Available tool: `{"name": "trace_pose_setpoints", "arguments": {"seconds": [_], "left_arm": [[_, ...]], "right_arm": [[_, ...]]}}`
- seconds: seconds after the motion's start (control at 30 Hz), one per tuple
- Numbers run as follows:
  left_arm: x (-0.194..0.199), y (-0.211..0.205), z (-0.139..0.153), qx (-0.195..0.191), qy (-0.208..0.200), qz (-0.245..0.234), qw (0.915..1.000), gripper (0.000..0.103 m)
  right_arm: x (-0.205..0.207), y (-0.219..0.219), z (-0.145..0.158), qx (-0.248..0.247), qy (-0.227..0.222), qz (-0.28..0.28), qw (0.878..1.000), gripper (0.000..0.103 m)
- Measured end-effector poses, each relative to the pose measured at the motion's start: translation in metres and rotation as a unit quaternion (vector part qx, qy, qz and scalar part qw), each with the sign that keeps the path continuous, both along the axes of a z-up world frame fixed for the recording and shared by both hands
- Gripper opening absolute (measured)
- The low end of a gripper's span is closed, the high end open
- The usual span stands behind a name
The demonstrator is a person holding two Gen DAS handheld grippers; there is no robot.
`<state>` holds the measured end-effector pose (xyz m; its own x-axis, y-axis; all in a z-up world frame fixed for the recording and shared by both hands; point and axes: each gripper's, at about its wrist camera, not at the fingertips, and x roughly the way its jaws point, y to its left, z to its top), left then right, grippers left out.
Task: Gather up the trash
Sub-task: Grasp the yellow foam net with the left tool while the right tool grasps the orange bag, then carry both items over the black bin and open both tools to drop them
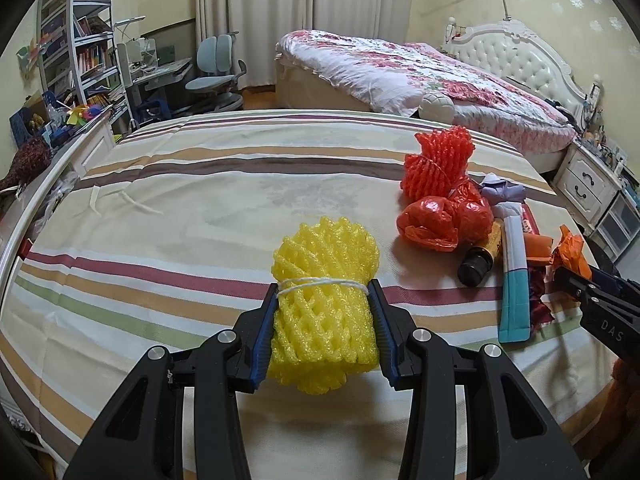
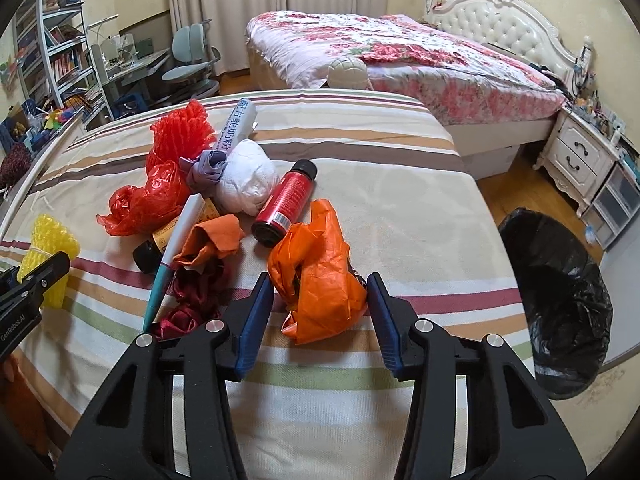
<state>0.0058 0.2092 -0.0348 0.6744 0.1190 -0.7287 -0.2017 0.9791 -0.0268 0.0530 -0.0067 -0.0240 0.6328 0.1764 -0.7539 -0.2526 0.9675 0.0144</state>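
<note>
Your left gripper (image 1: 323, 286) has the foam net (image 1: 324, 304) between its fingers, left of the trash pile (image 2: 208, 200) on the bed (image 2: 360, 208). Your right gripper (image 2: 320, 282) straddles a bag (image 2: 316, 272) before the bottle (image 2: 286, 202). Bin (image 2: 560, 300) on floor, right of bed.

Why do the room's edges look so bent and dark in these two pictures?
Fisheye lenses: in the left wrist view the bookshelf bows and black corners frame the picture; in the right wrist view the headboard curves likewise. Both are soft daylight, with sharp centres, such as the yellow foam net.
</note>
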Motion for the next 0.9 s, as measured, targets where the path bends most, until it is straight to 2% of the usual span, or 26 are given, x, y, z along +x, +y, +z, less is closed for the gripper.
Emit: {"name": "trace_pose_setpoints", "arguments": {"seconds": [0.23,0.43,0.63,0.9], "left_arm": [[-0.001,-0.027,0.015,-0.002,-0.018,-0.028,0.9994,0.043],[0.001,-0.068,0.028,-0.004,-0.034,-0.074,0.9967,0.043],[0.011,-0.124,0.038,-0.009,-0.048,-0.132,0.9900,0.043],[0.035,-0.197,0.037,-0.010,-0.053,-0.195,0.9793,0.043]], "right_arm": [[-0.005,-0.028,0.010,0.008,-0.011,-0.030,0.999,0.047],[-0.010,-0.073,0.021,0.006,-0.029,-0.076,0.997,0.047],[-0.011,-0.127,0.028,0.002,-0.042,-0.125,0.991,0.047],[-0.007,-0.186,0.026,-0.001,-0.053,-0.177,0.983,0.047]]}}
